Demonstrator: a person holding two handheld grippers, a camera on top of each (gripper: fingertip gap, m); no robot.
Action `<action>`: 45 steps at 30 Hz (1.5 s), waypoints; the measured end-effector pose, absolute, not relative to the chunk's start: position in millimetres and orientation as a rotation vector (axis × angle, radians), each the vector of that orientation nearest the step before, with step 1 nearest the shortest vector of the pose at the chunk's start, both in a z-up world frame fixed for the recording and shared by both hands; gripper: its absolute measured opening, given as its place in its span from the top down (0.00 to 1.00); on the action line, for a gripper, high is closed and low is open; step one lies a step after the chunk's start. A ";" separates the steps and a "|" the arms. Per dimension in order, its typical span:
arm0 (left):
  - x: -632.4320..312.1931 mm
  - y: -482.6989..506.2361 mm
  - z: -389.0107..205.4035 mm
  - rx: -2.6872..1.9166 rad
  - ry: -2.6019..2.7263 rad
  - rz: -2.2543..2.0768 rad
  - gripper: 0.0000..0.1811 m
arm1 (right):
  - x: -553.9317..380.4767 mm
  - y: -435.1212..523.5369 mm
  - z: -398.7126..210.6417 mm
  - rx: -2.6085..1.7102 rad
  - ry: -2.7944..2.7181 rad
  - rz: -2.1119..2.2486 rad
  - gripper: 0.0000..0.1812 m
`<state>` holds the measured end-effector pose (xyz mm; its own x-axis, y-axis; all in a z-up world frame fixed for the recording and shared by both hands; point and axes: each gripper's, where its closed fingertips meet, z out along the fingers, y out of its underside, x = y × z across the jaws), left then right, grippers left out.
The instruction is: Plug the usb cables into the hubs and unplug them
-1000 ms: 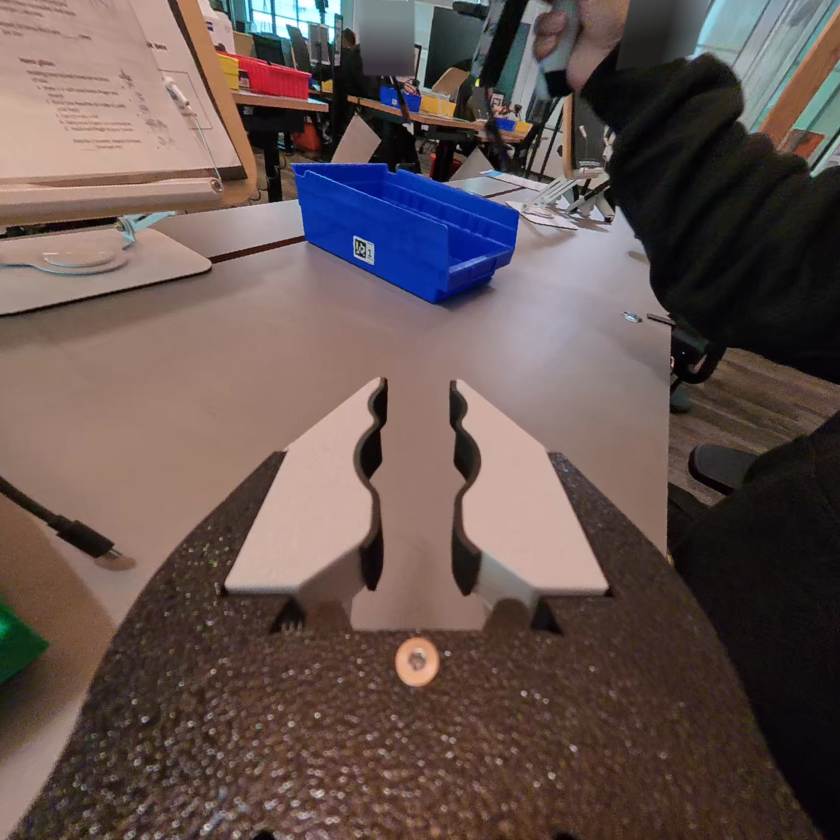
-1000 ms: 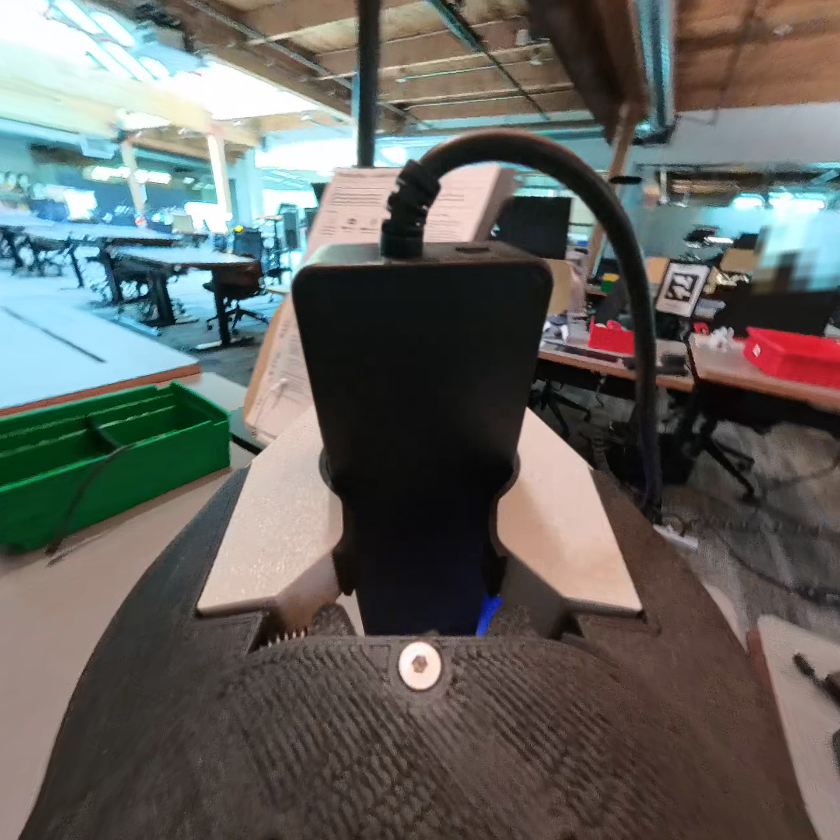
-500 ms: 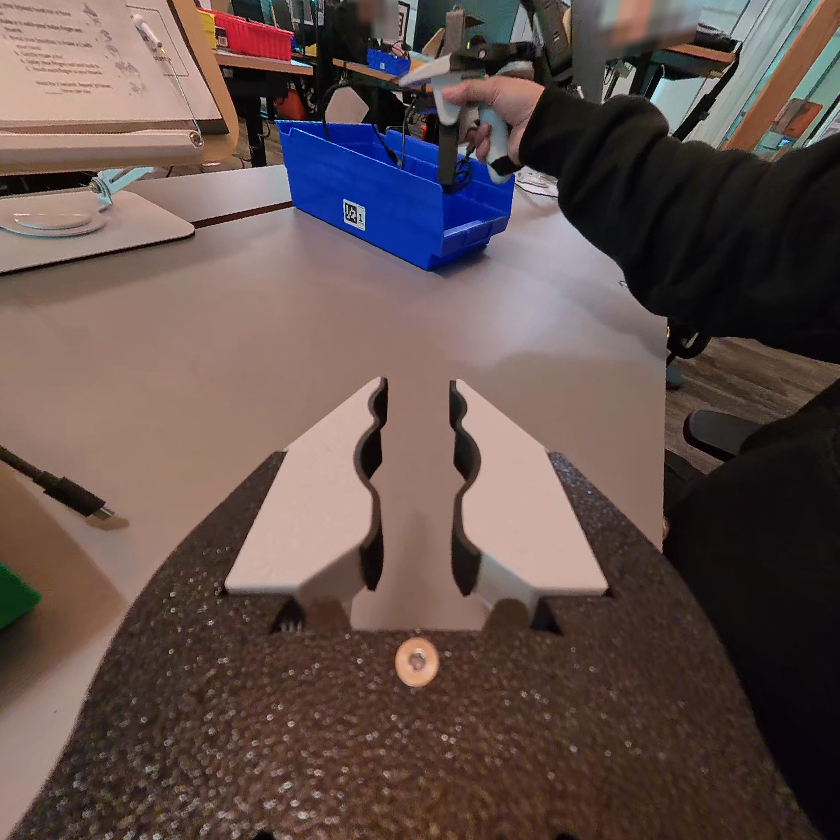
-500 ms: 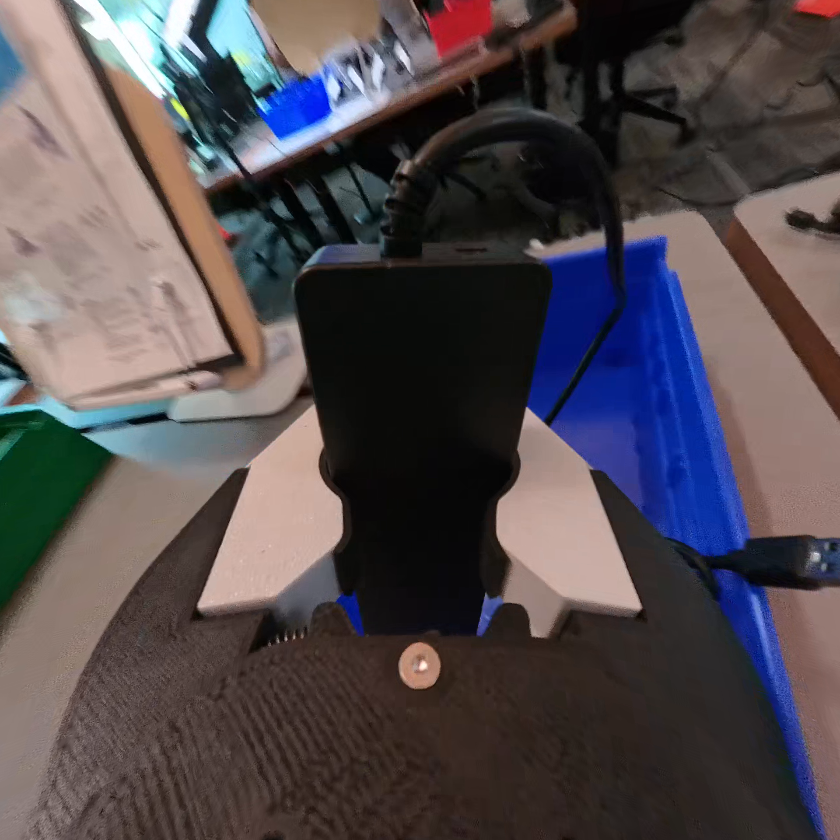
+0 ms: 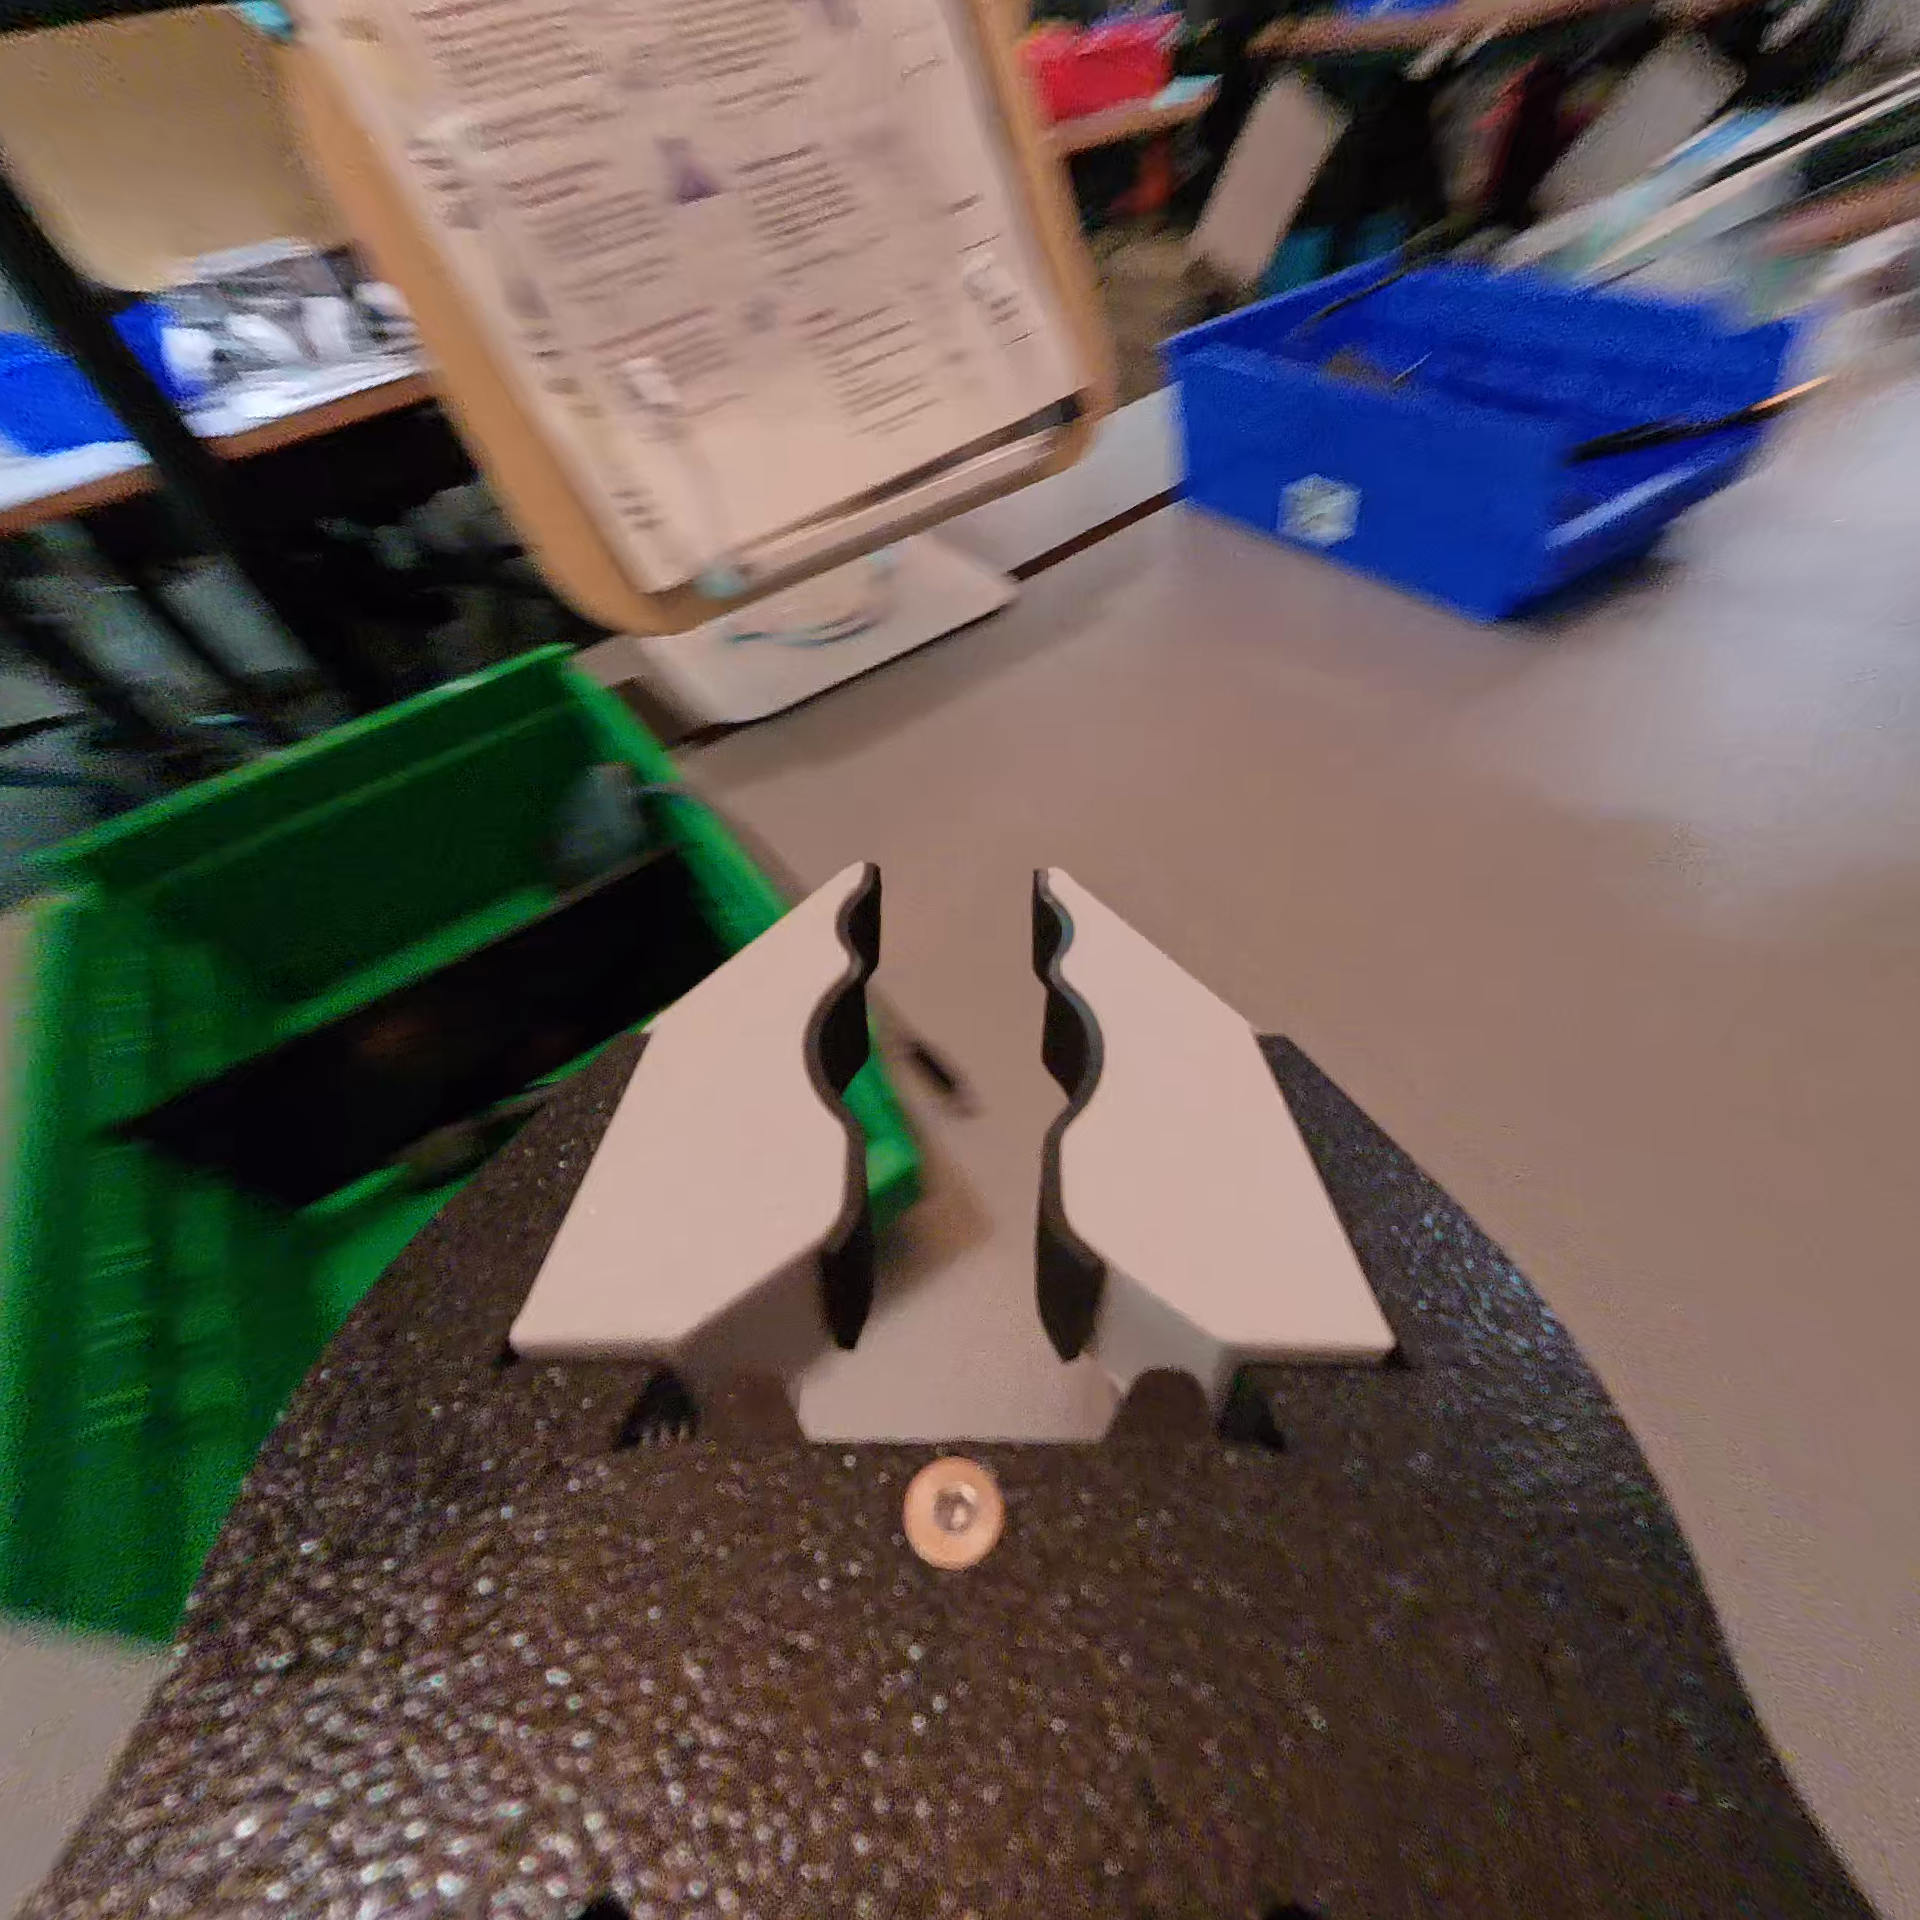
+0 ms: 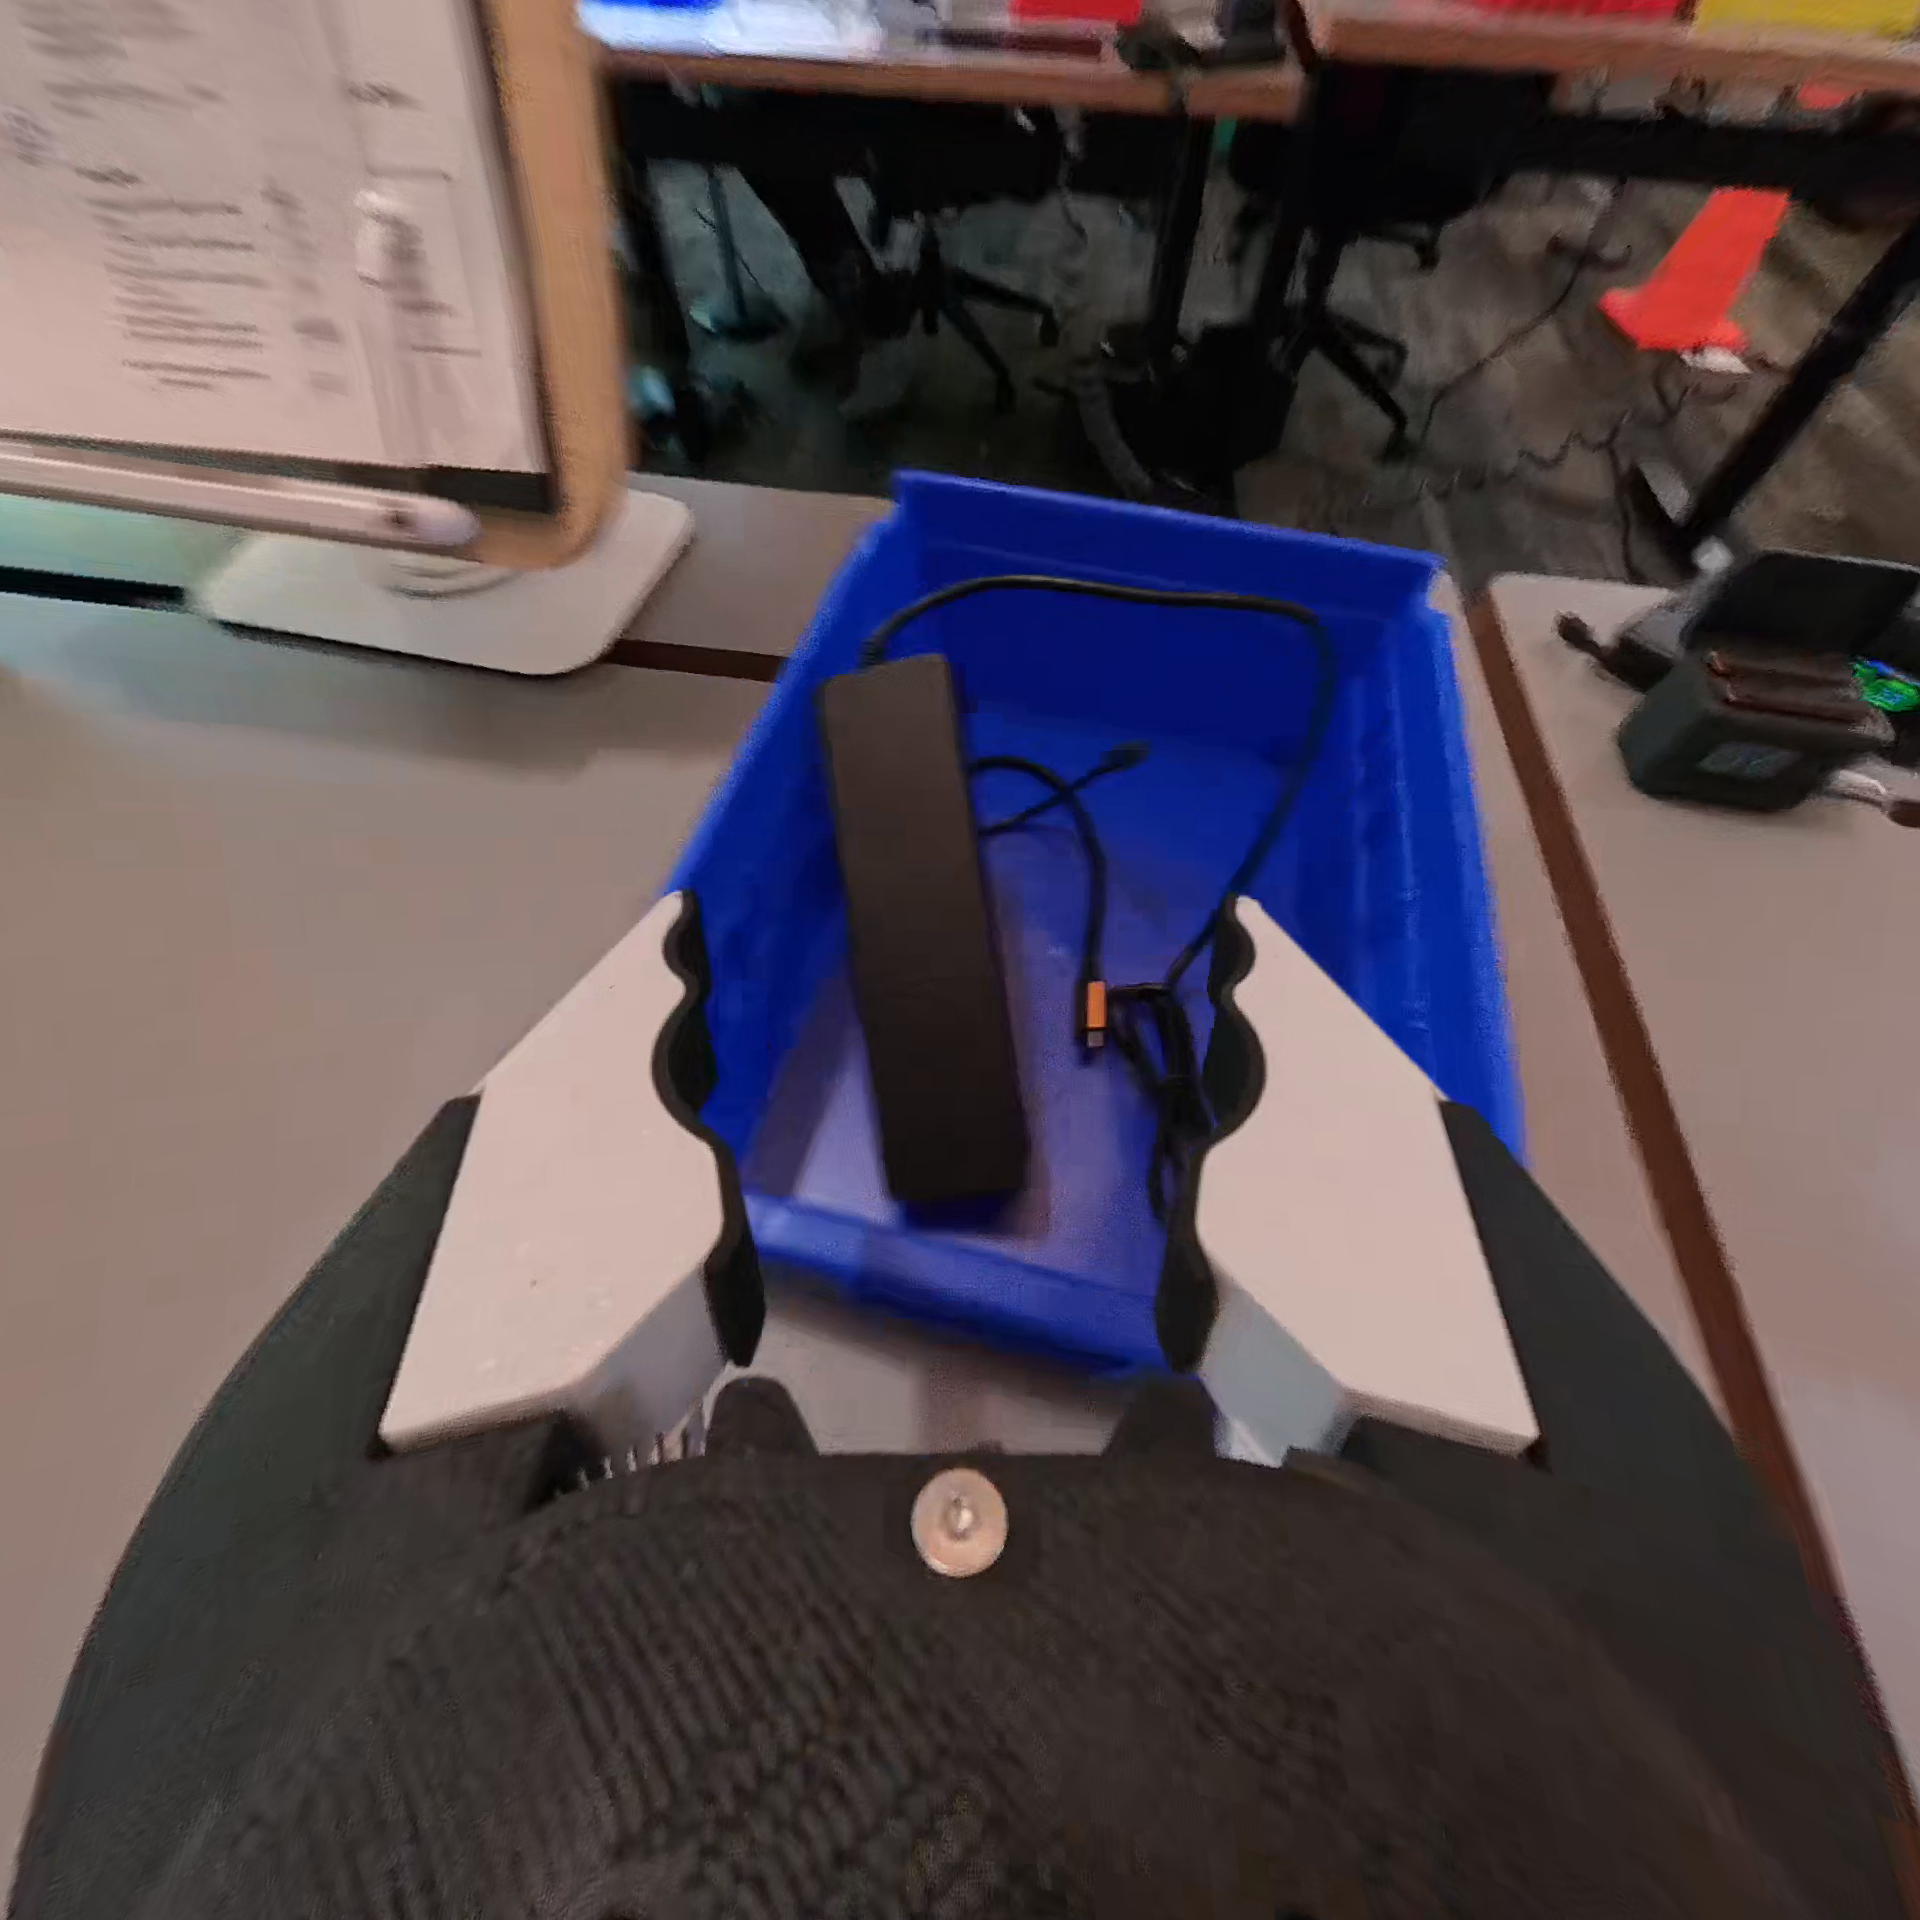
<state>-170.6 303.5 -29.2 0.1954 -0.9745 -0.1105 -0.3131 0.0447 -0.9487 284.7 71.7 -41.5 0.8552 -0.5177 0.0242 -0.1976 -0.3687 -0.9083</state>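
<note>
In the blue bin (image 6: pixel 1392 831) on the bench (image 6: pixel 312 935), the black hub (image 6: pixel 920 935) lies flat beside its coiled cable (image 6: pixel 1164 1039). The right gripper (image 6: pixel 956 914) hangs above, jaws wide and empty. The left gripper (image 5: pixel 956 883), parted narrowly and empty, faces a green bin (image 5: pixel 208 1039).

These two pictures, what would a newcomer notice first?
The bright blue bin on the grey table, holding a long black hub and loose black cables, framed by the wide-open right claw. In the left view, a green bin sits left of the empty, open left claw.

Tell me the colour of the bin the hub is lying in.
Blue bin; the black hub lies inside. Clearest in the right wrist view.
</note>
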 end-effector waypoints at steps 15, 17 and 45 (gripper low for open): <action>-92.6 545.6 -80.8 -1.001 2.130 0.150 0.57 | 95.8 14.4 -90.2 -1.942 0.173 0.025 0.54; -84.5 546.4 -106.0 -0.964 2.229 0.146 0.54 | 96.4 3.5 -91.9 -1.912 0.229 0.029 0.55; -78.7 530.9 -111.3 -1.173 2.111 -0.058 0.88 | 66.7 25.2 -98.1 -1.898 0.141 0.079 0.58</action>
